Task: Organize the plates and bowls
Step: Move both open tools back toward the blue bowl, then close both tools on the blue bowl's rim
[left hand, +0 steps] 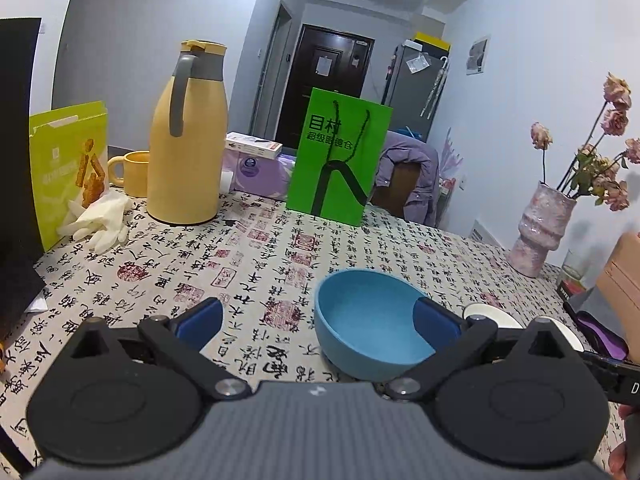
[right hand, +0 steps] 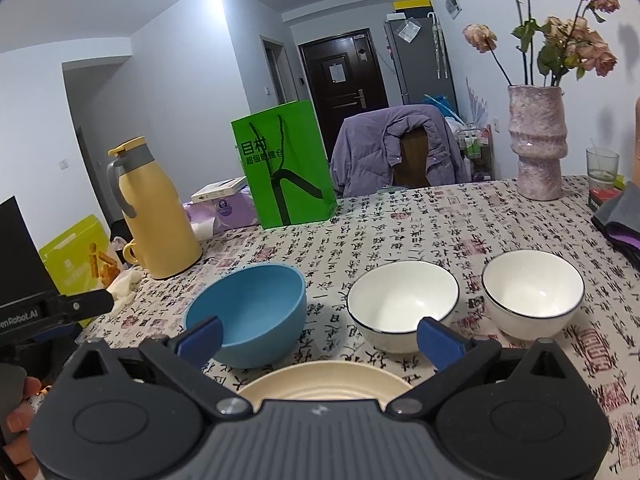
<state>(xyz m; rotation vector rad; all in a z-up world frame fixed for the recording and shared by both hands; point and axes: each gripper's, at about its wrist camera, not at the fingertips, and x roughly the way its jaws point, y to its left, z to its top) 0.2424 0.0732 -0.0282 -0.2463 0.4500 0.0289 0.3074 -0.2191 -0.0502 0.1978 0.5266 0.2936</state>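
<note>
Both claws are spread wide with nothing held. The left claw [left hand: 318, 318] hangs low over the desk [left hand: 248, 248] with its calligraphy-print cloth, and its right blue pad overlaps the matte blue round bowl [left hand: 360, 320], which looks tipped. The right claw [right hand: 318, 338] hovers above a cream ridged plate [right hand: 324, 380]. Past it, the blue bowl sits left, with two white glossy bowls with dark rims [right hand: 402, 306] [right hand: 532, 292] side by side, close but apart.
</note>
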